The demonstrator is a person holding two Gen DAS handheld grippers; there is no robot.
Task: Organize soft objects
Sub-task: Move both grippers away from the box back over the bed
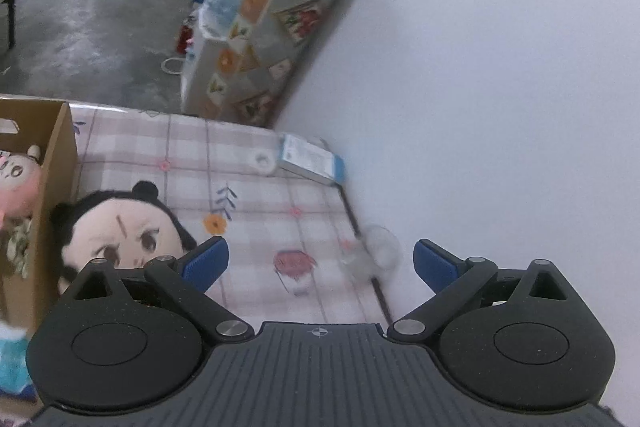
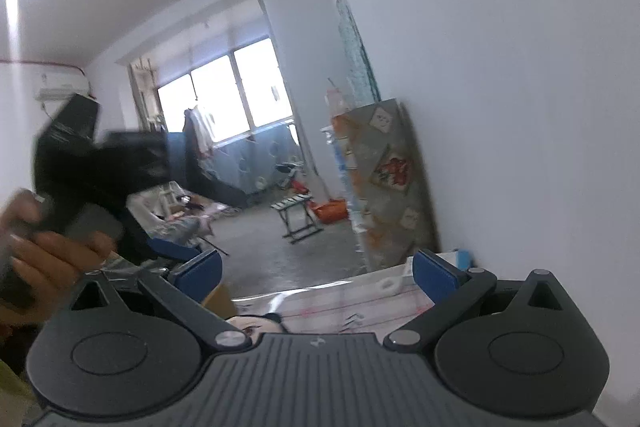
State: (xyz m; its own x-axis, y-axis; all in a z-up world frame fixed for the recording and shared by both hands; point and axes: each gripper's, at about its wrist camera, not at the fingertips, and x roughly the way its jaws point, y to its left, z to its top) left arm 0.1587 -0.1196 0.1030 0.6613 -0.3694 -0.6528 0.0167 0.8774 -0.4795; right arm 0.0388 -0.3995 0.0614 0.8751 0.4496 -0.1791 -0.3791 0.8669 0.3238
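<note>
The left gripper [image 1: 321, 264] has its fingers spread wide with nothing between them, and the right gripper [image 2: 317, 272] likewise stands parted and empty. The black-haired plush doll [image 1: 120, 231] lies on the counter [image 1: 256, 211] touching the outside wall of the cardboard box [image 1: 48, 163], which already holds a pink plush [image 1: 16, 179]. The likely slip from here: the doll sits so tight to the box that a finger may catch the cardboard wall and shove the box, or pinch only hair. A checked pink cloth covers the counter; a small packet [image 1: 312, 163] lies at its far edge against the white wall, with a patterned mattress [image 1: 276, 27] leaning beyond, above grey concrete floor.
</note>
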